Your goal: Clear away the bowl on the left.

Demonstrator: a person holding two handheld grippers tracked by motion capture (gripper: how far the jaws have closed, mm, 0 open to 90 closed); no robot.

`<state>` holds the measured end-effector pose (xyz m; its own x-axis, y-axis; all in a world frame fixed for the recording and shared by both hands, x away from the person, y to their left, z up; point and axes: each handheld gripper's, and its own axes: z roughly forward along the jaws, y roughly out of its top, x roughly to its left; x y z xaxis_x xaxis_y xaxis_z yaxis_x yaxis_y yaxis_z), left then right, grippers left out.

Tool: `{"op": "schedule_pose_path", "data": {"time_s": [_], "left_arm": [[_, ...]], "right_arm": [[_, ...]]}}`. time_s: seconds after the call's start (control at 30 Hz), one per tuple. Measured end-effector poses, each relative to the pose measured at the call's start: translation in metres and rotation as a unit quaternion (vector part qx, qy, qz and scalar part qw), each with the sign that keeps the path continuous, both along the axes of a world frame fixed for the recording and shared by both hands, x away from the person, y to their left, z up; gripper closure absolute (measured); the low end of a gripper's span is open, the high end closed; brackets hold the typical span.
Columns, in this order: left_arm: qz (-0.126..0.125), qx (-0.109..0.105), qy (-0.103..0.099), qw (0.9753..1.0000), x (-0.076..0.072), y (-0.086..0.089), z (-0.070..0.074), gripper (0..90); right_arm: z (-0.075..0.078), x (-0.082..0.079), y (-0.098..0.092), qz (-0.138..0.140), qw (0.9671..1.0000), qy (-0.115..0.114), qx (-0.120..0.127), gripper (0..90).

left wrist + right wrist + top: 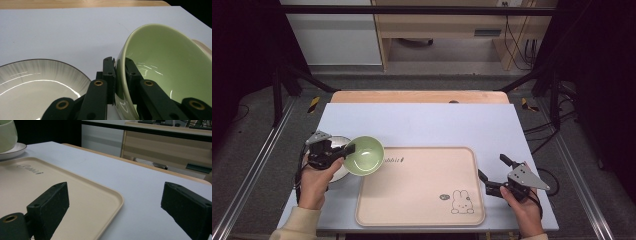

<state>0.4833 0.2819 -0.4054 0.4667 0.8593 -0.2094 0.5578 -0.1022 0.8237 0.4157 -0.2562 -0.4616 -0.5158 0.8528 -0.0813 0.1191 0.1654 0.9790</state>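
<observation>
While the left gripper (348,148) pinched the green bowl (364,155) by its nine-o'clock rim above the tray (422,210) edge, it looked glazed, slippery, breakable; the right gripper (493,172) gaped empty.

Green bowl (165,65): glossy, glazed ceramic look. White plate (32,85): glossy, fine streaked rim. Beige tray (422,187): smooth, matt. Table sheet (437,125): matt. Table edge (419,96): wood.

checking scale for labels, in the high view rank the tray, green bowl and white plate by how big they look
1. tray, by far the largest.
2. green bowl.
3. white plate, unsure: the bowl and the left gripper cover most of it, so its true extent may match or exceed the bowl's.
</observation>
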Motion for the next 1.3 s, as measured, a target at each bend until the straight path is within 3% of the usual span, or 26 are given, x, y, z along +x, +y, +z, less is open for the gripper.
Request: {"op": "schedule_pose_path", "data": {"time_s": [0.43,0.63,0.77,1.0,1.3], "left_arm": [[-0.042,-0.005,-0.001,0.9991,-0.006,-0.029,0.003,82.0],[-0.059,-0.007,0.005,0.9982,-0.005,-0.042,-0.001,82.1],[-0.067,-0.021,0.014,0.9975,-0.005,-0.048,-0.006,82.1],[-0.081,-0.015,0.020,0.9964,-0.008,-0.062,-0.011,82.1],[-0.098,-0.018,0.027,0.9947,-0.007,-0.080,-0.014,82.1]], "right_arm": [[0.000,-0.001,0.000,0.001,1.0000,-0.001,0.000,8.0],[0.000,-0.002,-0.003,-0.004,1.0000,-0.001,0.001,8.2],[0.001,-0.004,-0.005,-0.006,1.0000,-0.004,0.004,8.1],[0.004,-0.004,-0.003,-0.008,0.9998,-0.007,0.018,7.9],[0.002,-0.004,-0.005,-0.010,0.9999,-0.003,0.013,7.9]]}}
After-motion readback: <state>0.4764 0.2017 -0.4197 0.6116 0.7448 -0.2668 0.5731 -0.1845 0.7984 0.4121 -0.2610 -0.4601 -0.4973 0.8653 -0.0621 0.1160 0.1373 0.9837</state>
